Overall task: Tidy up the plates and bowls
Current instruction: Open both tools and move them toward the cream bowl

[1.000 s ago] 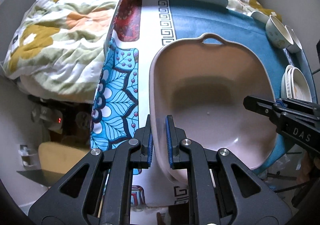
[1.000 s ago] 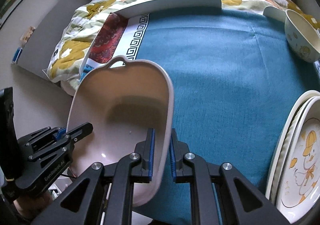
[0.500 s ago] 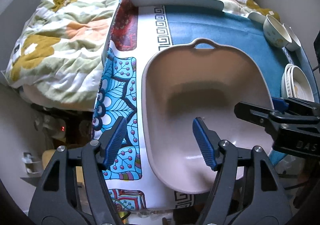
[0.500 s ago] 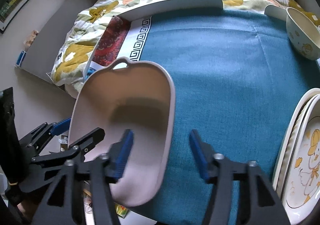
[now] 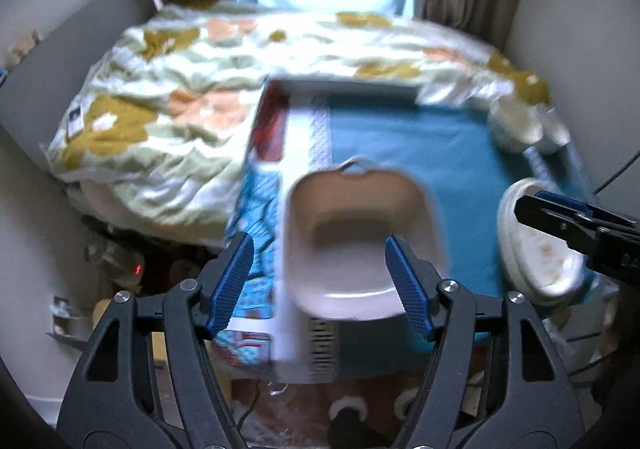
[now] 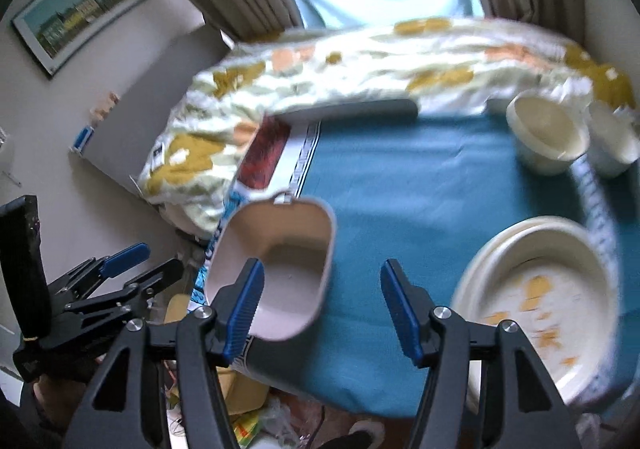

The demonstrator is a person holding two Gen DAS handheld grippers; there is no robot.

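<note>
Now both sets of fingers stand wide with nothing gripped, jaws just opened off the tub rim. Left gripper (image 5: 324, 285) hangs above the pale pink plastic tub (image 5: 352, 237), which sits free on the surface's near left edge. Right gripper (image 6: 322, 305) hovers over teal cloth (image 6: 400, 185), tub just left of its left finger. Stacked plates (image 6: 532, 289) lie right; two bowls (image 6: 548, 137) sit far right. Frames blurred.

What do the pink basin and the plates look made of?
Pink basin: likely plastic, matte, with a thin one-piece moulded rim and loop handle. Plates: probably glazed ceramic or melamine; cream, slight sheen, yellow printed pattern. Motion blur leaves it open.
</note>
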